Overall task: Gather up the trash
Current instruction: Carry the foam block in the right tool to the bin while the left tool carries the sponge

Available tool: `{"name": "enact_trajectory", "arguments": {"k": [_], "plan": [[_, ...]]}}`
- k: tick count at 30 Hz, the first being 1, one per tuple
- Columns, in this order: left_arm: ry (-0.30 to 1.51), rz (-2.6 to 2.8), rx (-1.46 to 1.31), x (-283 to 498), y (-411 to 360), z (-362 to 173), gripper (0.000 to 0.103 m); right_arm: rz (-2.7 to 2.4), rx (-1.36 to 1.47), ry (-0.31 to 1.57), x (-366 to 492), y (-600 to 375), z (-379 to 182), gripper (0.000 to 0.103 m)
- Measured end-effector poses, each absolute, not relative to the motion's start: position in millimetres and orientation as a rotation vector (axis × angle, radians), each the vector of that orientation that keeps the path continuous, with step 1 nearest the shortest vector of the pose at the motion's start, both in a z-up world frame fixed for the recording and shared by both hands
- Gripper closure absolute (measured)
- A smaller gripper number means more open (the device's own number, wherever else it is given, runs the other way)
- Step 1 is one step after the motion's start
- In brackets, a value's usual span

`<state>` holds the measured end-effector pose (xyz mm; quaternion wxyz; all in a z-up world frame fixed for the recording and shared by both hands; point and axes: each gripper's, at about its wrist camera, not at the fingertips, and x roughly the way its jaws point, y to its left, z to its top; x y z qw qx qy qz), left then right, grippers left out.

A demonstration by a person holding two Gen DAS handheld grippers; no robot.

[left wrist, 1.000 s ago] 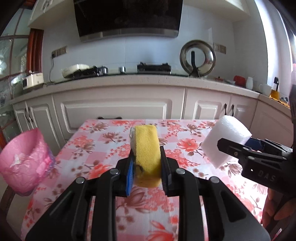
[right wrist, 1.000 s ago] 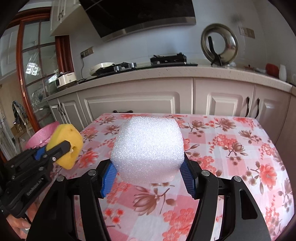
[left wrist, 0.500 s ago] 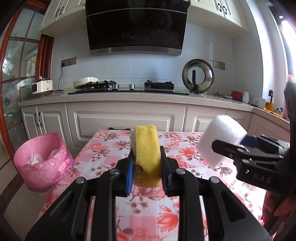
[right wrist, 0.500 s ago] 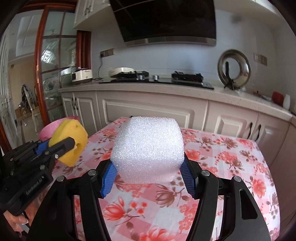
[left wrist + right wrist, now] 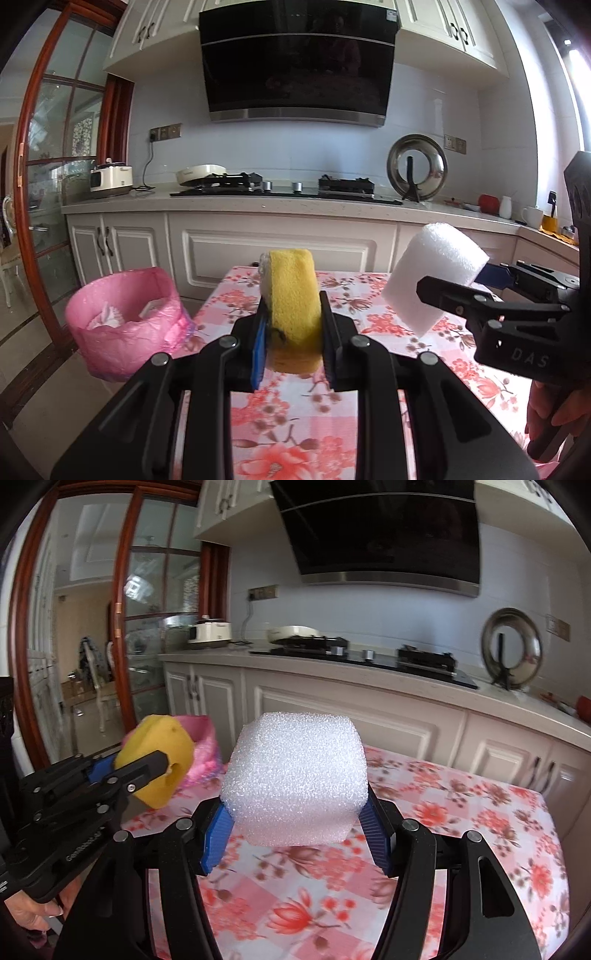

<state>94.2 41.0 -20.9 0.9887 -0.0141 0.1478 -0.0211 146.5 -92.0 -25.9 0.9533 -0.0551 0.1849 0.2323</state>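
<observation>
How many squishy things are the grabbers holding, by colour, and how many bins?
Yellow sponge, in the left gripper: 1
White foam block, in the right gripper: 1
Pink-lined trash bin: 1
Total: 3

Table [image 5: 373, 321] under a pink-and-white checked cloth printed with red and brown flowers, its far edge near the white cabinets [image 5: 280, 243]. Pink-lined trash bin [image 5: 125, 325] standing on the floor [image 5: 44, 373] just beside the table's left edge.

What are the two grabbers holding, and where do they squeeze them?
Left gripper squeezes the yellow sponge by its flat sides; right gripper squeezes the white foam block by its lower sides.
</observation>
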Motion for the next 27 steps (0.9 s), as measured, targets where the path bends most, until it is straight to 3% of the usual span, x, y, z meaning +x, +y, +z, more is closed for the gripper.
{"name": "enact_trajectory", "arguments": {"k": [27], "plan": [[0.338,0.338,-0.117,156,244,-33,0.078,0.853,-0.133,0.45,274,116,-43,0.044]]}}
